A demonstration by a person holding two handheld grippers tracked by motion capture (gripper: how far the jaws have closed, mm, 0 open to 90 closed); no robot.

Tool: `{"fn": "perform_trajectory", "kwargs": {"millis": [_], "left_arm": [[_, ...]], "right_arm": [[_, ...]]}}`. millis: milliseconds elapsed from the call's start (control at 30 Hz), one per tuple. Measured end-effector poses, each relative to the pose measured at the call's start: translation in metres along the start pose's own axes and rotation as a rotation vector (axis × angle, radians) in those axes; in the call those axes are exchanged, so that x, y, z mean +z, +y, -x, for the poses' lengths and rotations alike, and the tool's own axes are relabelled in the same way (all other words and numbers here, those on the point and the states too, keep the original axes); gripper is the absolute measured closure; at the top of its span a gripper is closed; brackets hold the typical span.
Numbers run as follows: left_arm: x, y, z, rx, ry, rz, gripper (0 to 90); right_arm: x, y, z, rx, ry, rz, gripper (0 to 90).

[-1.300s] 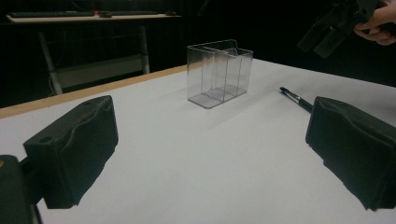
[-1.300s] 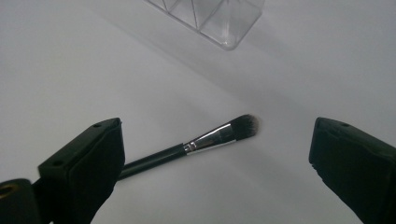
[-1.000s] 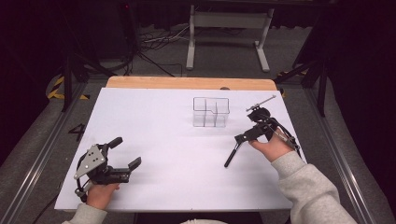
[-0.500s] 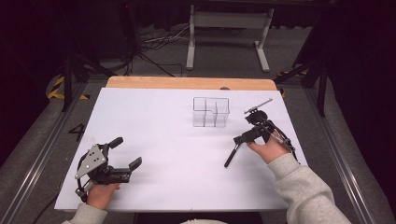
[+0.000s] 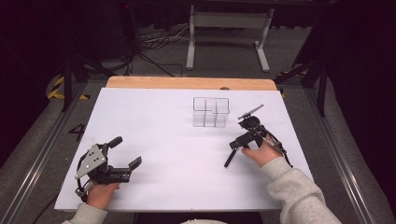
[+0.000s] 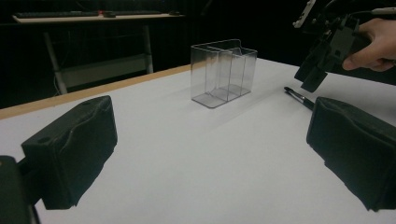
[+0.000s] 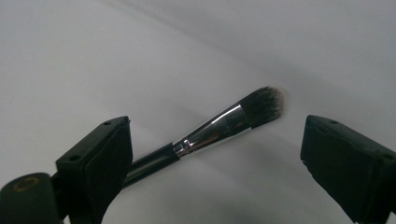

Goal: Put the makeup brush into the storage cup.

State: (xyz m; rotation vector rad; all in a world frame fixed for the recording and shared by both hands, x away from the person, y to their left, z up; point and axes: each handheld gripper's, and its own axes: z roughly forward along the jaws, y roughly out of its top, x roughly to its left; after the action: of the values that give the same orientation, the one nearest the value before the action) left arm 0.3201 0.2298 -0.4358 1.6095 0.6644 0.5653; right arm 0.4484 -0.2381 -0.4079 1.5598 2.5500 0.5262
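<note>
A makeup brush [image 7: 219,128] with a black handle, silver ferrule and dark bristles lies flat on the white table [image 5: 163,121]. My right gripper [image 7: 217,133] hangs low over it, jaws open, with the brush lying between them untouched; the jaws have just been closing slightly. In the high view the right gripper [image 5: 237,143] sits right of centre, above the brush [image 5: 229,158]. A clear divided organiser [image 5: 211,112] stands just beyond it. My left gripper [image 5: 125,151] rests open near the front left with nothing in it. The left gripper view shows the organiser [image 6: 223,74] and the brush [image 6: 299,97].
A wooden strip [image 5: 187,83] runs along the table's far edge. Beyond it are a metal stand [image 5: 224,28] and cables on the floor. Metal rails [image 5: 37,158] flank the table on both sides.
The right gripper has sunk toward the table over the brush. The left gripper has stayed where it was.
</note>
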Motion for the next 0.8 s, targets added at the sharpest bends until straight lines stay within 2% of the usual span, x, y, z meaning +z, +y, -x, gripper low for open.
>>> {"fn": "perform_trajectory", "kwargs": {"millis": [467, 800], "left_arm": [[0.0, 0.0, 0.0, -0.001, -0.002, -0.002, 2.7], [0.001, 0.0, 0.0, 0.001, -0.003, 0.001, 2.8]], "right_arm": [[0.014, 0.002, -0.005, -0.005, -0.04, -0.054, 16.9], [0.017, 0.003, -0.006, -0.019, -0.049, -0.074, 31.3]]}}
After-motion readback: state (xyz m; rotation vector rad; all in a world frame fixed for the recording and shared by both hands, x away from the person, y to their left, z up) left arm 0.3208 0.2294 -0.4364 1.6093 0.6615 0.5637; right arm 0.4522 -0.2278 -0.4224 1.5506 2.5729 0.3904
